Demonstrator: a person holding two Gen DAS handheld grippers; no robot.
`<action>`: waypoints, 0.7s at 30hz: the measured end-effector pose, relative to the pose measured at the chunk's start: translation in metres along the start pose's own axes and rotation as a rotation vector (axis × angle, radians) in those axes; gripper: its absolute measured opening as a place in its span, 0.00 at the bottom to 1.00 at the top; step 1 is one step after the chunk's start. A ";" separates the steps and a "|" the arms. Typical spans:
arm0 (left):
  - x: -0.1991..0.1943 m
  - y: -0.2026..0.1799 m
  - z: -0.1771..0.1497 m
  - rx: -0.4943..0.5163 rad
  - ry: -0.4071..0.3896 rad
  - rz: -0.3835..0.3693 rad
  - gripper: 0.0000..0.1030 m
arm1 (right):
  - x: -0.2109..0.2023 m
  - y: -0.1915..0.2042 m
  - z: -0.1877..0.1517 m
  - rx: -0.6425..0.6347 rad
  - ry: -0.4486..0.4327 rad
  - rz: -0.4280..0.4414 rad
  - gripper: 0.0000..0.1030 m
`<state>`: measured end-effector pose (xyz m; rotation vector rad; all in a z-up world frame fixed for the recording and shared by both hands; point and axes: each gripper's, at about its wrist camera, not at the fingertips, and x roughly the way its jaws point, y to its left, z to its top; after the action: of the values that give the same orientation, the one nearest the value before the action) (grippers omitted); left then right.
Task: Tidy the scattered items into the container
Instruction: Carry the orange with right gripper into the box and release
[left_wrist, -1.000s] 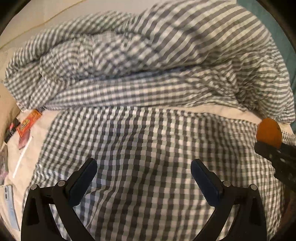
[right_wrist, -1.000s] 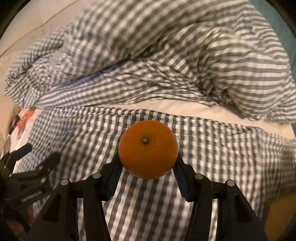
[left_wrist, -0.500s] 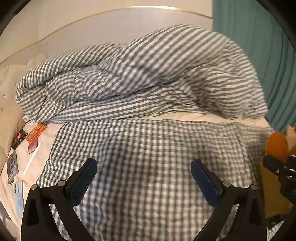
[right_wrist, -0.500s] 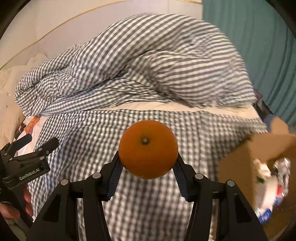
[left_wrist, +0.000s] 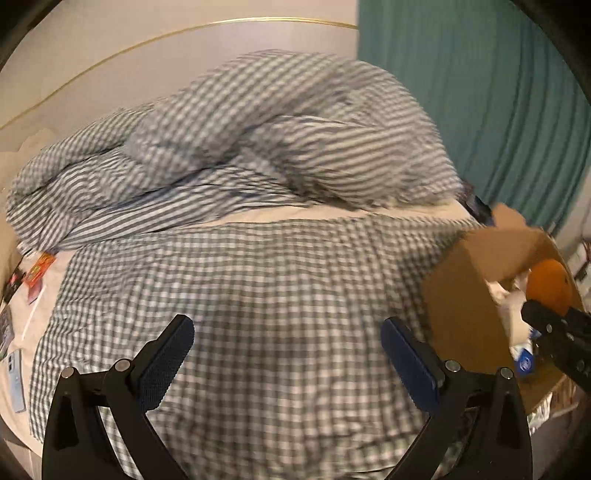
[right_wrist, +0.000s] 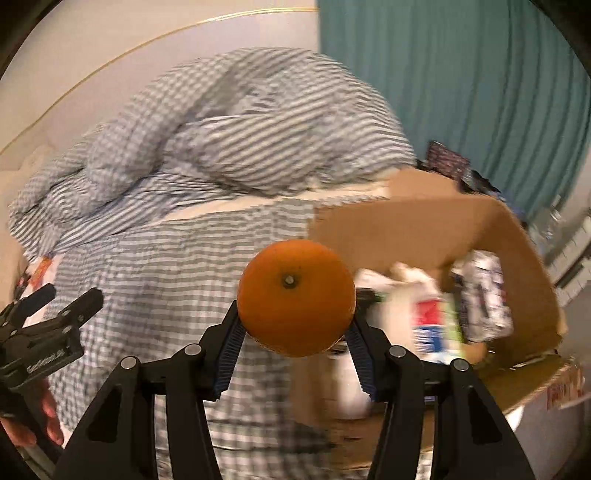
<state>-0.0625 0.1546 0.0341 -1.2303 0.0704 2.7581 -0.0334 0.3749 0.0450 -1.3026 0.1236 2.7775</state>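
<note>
Two claws: right claw (right_wrist: 295, 332) clamps orange (right_wrist: 295, 295), left claw (left_wrist: 288, 354) gapes empty

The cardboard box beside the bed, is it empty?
No, the cardboard box already holds crumpled packets and wrappers on its floor.

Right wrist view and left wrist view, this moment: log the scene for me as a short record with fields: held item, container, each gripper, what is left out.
held item: orange, stem end toward the camera
right gripper: shut on the orange, pads on both its sides
left gripper: open, nothing between its fingers, above the checked bedding
container: cardboard box at the bed's right edge, open, already holding crumpled packaging
orange vs box: in front of the box opening, not yet released
left out: small packets and a phone at the bed's left edge
</note>
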 end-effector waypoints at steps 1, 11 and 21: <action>0.002 -0.012 -0.001 0.014 0.002 -0.005 1.00 | 0.003 -0.012 -0.001 0.011 0.010 -0.013 0.52; 0.004 -0.051 -0.016 0.055 0.019 0.011 1.00 | 0.024 -0.088 -0.014 0.114 0.055 -0.069 0.78; -0.020 -0.002 -0.027 -0.049 0.010 0.111 1.00 | -0.016 -0.050 -0.025 0.000 0.000 0.039 0.78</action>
<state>-0.0291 0.1523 0.0316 -1.2896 0.0744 2.8649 0.0008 0.4213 0.0391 -1.3150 0.1510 2.8099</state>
